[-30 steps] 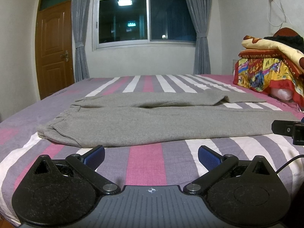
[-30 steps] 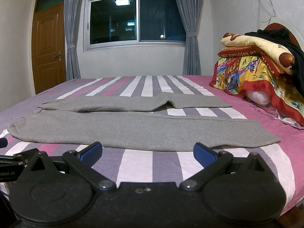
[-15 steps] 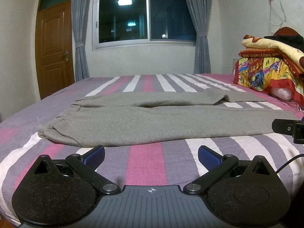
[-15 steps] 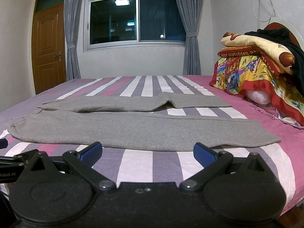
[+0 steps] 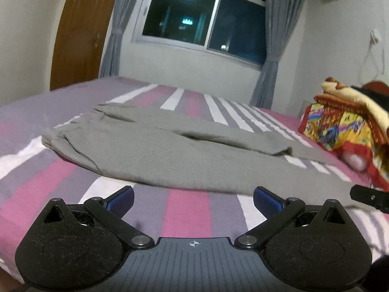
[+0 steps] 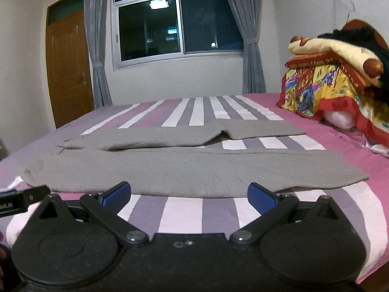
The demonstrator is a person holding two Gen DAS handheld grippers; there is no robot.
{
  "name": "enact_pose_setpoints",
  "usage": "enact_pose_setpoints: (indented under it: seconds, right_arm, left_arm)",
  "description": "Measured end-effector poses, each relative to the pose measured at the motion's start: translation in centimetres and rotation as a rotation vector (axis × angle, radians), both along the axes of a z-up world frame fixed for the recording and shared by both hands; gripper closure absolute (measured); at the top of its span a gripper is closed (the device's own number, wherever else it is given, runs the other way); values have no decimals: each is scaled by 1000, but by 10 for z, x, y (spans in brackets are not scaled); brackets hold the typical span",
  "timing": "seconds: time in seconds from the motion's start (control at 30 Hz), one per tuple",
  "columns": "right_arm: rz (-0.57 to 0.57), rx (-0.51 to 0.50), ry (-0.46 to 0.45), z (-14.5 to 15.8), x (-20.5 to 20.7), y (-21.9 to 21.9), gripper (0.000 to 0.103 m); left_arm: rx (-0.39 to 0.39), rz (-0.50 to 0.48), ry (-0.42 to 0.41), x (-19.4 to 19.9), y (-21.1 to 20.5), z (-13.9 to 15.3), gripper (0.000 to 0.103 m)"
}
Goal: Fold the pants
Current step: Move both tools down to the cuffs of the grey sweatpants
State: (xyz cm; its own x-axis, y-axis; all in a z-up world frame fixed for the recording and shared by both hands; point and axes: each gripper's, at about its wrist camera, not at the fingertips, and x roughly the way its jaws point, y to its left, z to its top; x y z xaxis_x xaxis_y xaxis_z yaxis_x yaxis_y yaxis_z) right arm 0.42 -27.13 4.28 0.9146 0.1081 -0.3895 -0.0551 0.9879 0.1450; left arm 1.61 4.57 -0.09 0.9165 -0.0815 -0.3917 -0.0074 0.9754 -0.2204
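Grey pants (image 5: 155, 155) lie flat across the striped bed, waistband to the left, both legs running right. In the right wrist view the pants (image 6: 194, 168) show the near leg long and the far leg shorter, with a gap of bedsheet between them. My left gripper (image 5: 193, 198) is open just short of the near edge, towards the waistband end. My right gripper (image 6: 189, 194) is open too, close to the near leg's edge. Nothing sits between either pair of fingers. Each gripper's tip shows at the edge of the other's view.
The bed (image 6: 184, 209) has a pink, purple and white striped sheet. A pile of colourful folded blankets (image 6: 335, 85) and a pillow sits at the right. A window with grey curtains (image 6: 175, 24) and a wooden door (image 6: 68, 68) are behind.
Both grippers have lifted and tipped forward towards the pants; the left one has also tilted and swung left, so its view is slanted. Both stay open.
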Motion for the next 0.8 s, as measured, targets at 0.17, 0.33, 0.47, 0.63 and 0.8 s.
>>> enact_pose_setpoints:
  seconds: [0.17,0.33,0.47,0.63,0.8]
  right_arm:
    - [60,28,-25,16,41,-20,2]
    - [143,11,-78,42,107,-24,3]
    - [228,-45,-99,54,175,-13,3]
    - [333,-76,-81,44,256,15,4]
    - [421,-107,-54,21,319,50,6]
  left_arm:
    - [-28,-38,4,50,42,18,0]
    - [65,-11,4,127,102,42,0]
    - [110,27,60,197,153,47,26]
    - [160,20,185,283,200,31,24]
    - [213,0,278,350,228,9,11]
